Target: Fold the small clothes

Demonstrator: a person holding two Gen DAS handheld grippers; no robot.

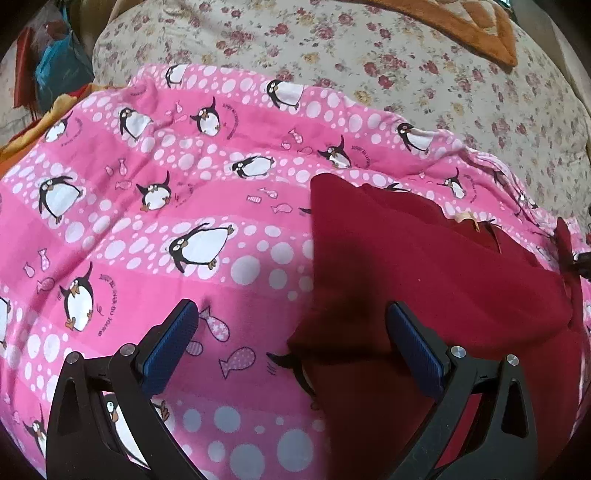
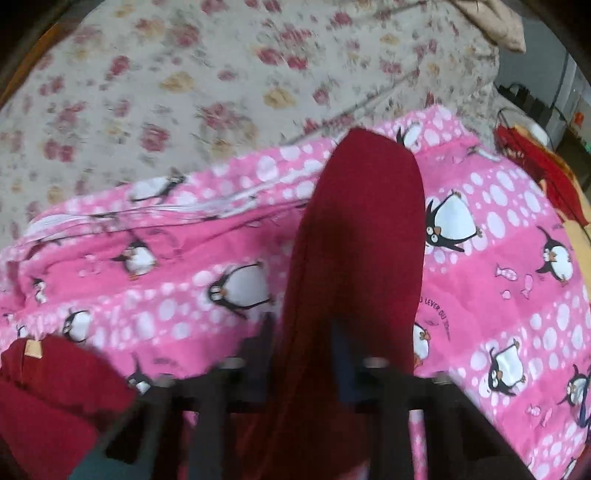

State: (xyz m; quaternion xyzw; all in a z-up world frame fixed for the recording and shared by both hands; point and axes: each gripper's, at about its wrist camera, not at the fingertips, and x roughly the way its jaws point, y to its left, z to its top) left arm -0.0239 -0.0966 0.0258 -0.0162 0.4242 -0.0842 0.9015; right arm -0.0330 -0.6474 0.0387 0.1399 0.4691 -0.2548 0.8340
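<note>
Here, nearest your left wrist camera: your left gripper (image 1: 291, 332), jaws spread wide, blue pads (image 1: 168, 343) bare and pinching nothing. Between and beyond them lies the dark red garment (image 1: 424, 266), spread flat from the 6 o'clock edge out toward 3 o'clock, its left edge running up the middle of the view. A small tan label (image 1: 466, 218) shows at its far edge, toward 2 o'clock.

Next, nearest your right wrist camera: your right gripper (image 2: 303, 354), blurred, jaws pressed together on a fold of the same dark red garment (image 2: 354, 258). The fold rises from the fingers toward 12 o'clock and ends in a rounded tip. The rest of the garment bunches at 8 o'clock, tan label (image 2: 31, 348) facing up.

Under the garment in both views: a pink penguin-print cover (image 1: 155, 221), with white dots and fish, rumpled along its far hem.

Farther out: a cream floral bedspread (image 1: 443, 81), filling 10 to 2 o'clock.

Farthest, left view: an orange cloth (image 1: 461, 22) at 1 o'clock; red and blue fabrics (image 1: 48, 62) at 10 o'clock.
</note>
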